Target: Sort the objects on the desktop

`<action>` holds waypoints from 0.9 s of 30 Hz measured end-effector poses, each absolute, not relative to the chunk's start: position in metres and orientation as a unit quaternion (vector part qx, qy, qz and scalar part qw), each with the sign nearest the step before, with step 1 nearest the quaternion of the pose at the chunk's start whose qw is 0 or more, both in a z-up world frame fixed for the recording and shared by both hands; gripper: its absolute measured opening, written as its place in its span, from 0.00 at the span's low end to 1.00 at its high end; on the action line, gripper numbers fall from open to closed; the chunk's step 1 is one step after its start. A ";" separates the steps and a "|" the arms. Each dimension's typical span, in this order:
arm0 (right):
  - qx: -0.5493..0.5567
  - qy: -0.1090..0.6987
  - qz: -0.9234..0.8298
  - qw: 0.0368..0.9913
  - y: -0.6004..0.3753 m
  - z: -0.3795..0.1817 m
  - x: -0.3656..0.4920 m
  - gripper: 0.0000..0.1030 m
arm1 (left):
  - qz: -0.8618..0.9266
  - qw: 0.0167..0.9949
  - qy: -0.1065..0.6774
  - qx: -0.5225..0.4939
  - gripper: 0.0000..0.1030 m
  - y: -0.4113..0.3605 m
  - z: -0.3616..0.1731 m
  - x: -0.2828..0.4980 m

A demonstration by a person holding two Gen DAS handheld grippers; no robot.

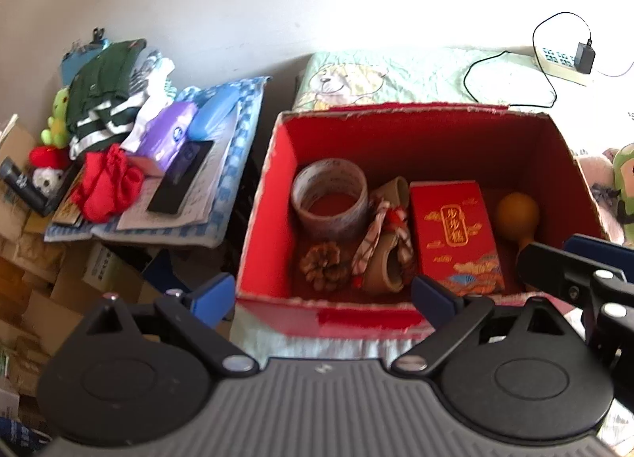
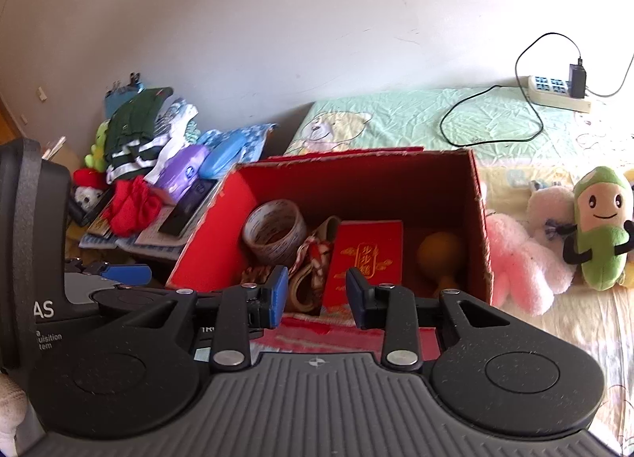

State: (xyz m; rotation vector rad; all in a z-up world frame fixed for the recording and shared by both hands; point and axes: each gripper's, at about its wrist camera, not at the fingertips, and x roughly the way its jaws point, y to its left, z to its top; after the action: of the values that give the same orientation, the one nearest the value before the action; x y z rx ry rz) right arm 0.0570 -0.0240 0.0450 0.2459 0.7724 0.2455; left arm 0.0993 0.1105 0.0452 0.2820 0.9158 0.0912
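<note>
Left gripper point(image 1: 323, 298): we see its jaws spread wide and empty, held at the near wall of the box; in the right wrist view it sits low at the left point(image 2: 126, 274)
Right gripper point(image 2: 316, 292): we see its jaws parted with nothing between them, held just above the near edge of the box; in the left wrist view it enters from the right point(image 1: 570, 259)
Red box point(image 1: 257, 227): open-topped cardboard, standing on the bed point(image 2: 416, 116), near the bed's left edge
Tape roll point(image 1: 329, 197): we find it in the box's left part, lying flat with its hole up
Pine cone point(image 1: 324, 265): at the box's near left corner, just in front of the tape roll
Small wooden sandals point(image 1: 386, 247): with patterned straps, between the tape roll and the red packet
Red packet point(image 1: 455, 237): gold printing on top, near the middle of the box floor
Orange gourd point(image 1: 517, 213): at the right side of the box, beside the red packet
Plush toys point(image 2: 598, 227): a green one, a pink one and a pale one on the bed, right of the box
Power strip point(image 2: 554, 92): at the far side of the bed, a black charger plugged in
Side pile point(image 1: 130, 156): clothes, a red pouch and a purple pack, left of the bed
</note>
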 end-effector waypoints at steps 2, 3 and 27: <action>0.121 0.373 0.109 0.914 -0.024 0.045 0.062 0.35 | 0.039 0.890 0.433 0.139 0.94 0.109 0.045 0.106; 0.121 0.371 0.104 0.915 -0.025 0.045 0.065 0.35 | 0.037 0.892 0.428 0.141 0.94 0.108 0.044 0.109; 0.137 0.400 0.026 0.906 -0.040 0.009 0.123 0.40 | -0.022 0.883 0.448 0.140 0.96 0.099 0.005 0.173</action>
State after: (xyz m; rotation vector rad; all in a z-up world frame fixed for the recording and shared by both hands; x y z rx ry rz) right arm 0.1225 -0.0403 0.0090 0.2838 0.8272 0.0531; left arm 0.1731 0.0985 0.0049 0.2905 0.9335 -0.0464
